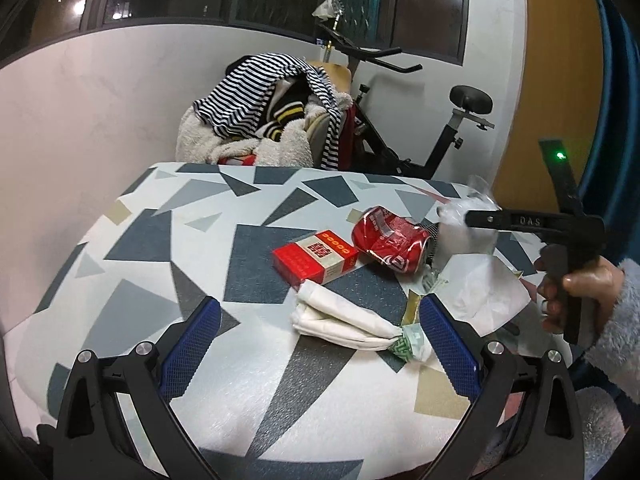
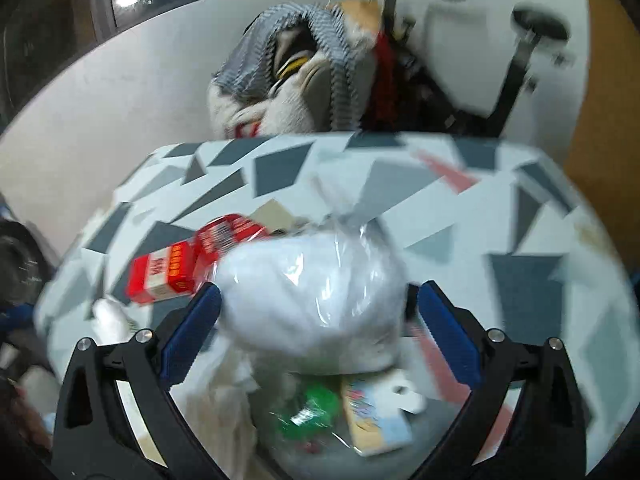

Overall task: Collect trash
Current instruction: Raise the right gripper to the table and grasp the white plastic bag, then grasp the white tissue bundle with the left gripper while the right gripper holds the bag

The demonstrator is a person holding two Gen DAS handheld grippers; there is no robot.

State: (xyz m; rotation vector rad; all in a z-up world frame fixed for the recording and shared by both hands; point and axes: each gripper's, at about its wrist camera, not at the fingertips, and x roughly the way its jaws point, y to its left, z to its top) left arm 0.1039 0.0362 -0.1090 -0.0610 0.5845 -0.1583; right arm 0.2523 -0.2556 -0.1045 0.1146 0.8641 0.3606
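— Patterned table under everything. Where's the trash?
— A clear bag, blurred, sits between the right gripper fingers; whether they pinch it, I cannot tell.
— And beyond it?
— A crushed can touches a red box; a tissue lies near. The left gripper hovers wide apart, empty.

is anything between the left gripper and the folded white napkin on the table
Nothing visible. The left gripper is open over the patterned table, and the folded white paper napkin lies just ahead between its blue fingers. The red cigarette box and crushed red can sit beyond it.
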